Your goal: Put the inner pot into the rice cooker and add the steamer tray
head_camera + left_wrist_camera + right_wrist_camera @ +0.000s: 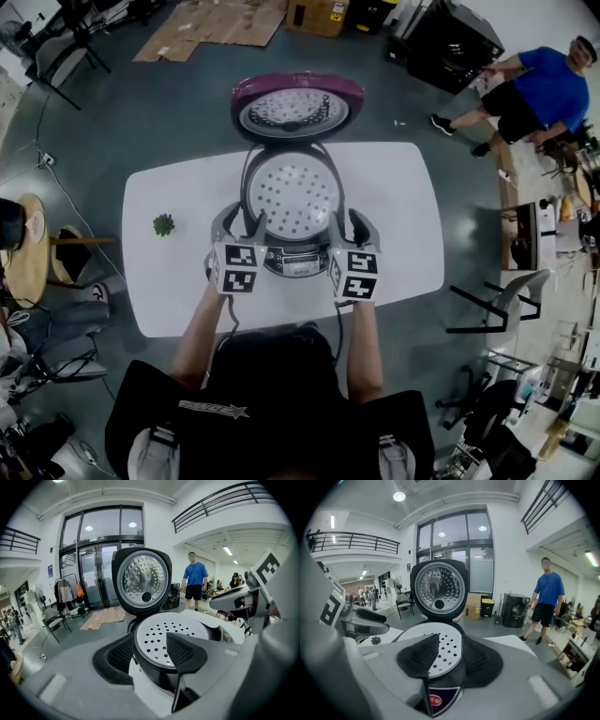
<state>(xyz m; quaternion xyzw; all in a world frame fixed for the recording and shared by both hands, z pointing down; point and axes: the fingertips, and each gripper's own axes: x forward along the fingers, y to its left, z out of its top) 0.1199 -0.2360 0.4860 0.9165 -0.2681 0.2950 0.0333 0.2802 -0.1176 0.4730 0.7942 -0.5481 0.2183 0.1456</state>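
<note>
A person's forearms point(202, 328) reach in over the near edge of a white table point(403, 225), each hand carrying a grey two-jaw gripper topped by a marker cube. The left gripper point(236, 223) sits at the left flank of a rice cooker point(295, 258) and the right gripper point(349, 228) at its right flank, both angled downward. Seen from each gripper's own camera, the black ribbed pads point(185, 651) stand well apart, the cooker's rim running through the gap between them; neither pair is seen pressing on it, and neither gripper has hold of anything. The white perforated steamer tray point(289, 197) lies flat in the mouth of the cooker, framed by the dark rim. The cooker stands midway between the table's left and right edges, back toward the far edge, with its maroon lid point(295, 108) swung up and reaching out past that edge, its shiny dimpled inner face towards the person. A small green plant point(164, 224) sits apart, towards the table's left edge. Beyond the table, flattened cardboard point(216, 23) lies on the grey floor, and a bystander in a blue shirt point(548, 89) stands off to the right.
</note>
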